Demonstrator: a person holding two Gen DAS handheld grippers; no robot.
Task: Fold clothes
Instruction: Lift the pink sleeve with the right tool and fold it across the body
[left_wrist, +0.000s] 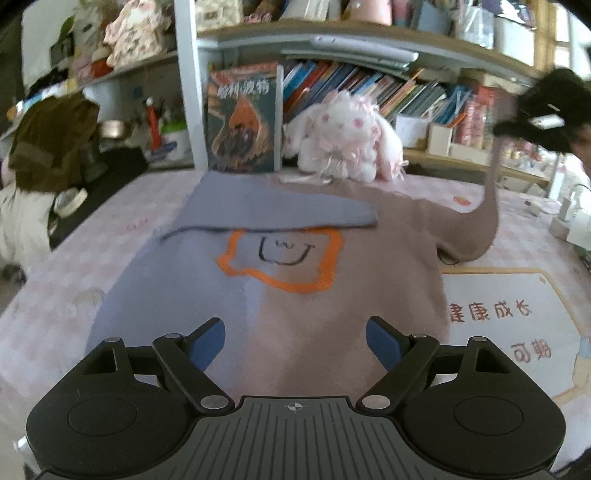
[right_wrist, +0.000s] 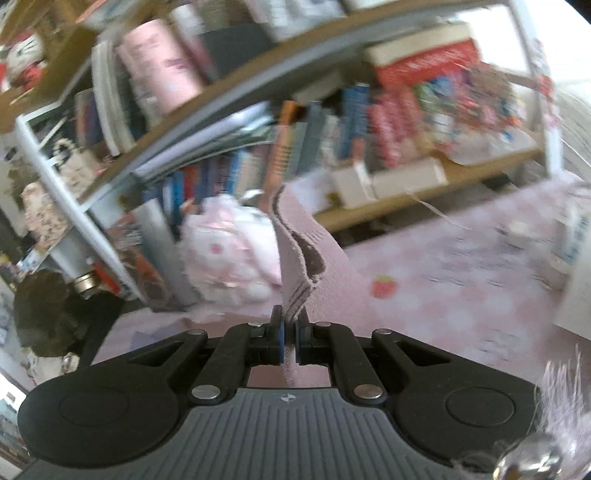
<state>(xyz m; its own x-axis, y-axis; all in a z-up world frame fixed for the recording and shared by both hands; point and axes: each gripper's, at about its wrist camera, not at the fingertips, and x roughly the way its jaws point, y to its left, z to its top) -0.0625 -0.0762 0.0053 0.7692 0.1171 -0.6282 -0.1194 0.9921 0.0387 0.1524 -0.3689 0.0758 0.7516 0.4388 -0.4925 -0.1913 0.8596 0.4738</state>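
A sweater (left_wrist: 332, 295), blue on the left half and mauve on the right, lies flat on a pink checked cover (left_wrist: 55, 295). An orange outline with a drawn smile (left_wrist: 284, 254) marks its chest. The blue sleeve (left_wrist: 273, 206) is folded across the top. My left gripper (left_wrist: 297, 343) hovers open over the hem, nothing between its blue pads (left_wrist: 210, 343). The mauve sleeve (left_wrist: 487, 206) rises up to the right gripper (left_wrist: 543, 107), seen there as a dark blurred shape. In the right wrist view my right gripper (right_wrist: 290, 332) is shut on the sleeve's cuff (right_wrist: 299, 258).
A pink-white plush rabbit (left_wrist: 347, 136) and an upright book (left_wrist: 242, 118) stand at the cover's far edge, under bookshelves (left_wrist: 369, 85). A brown garment (left_wrist: 51, 140) sits at the left. A printed mat (left_wrist: 517, 325) lies right of the sweater. Small white items (left_wrist: 569, 218) sit at far right.
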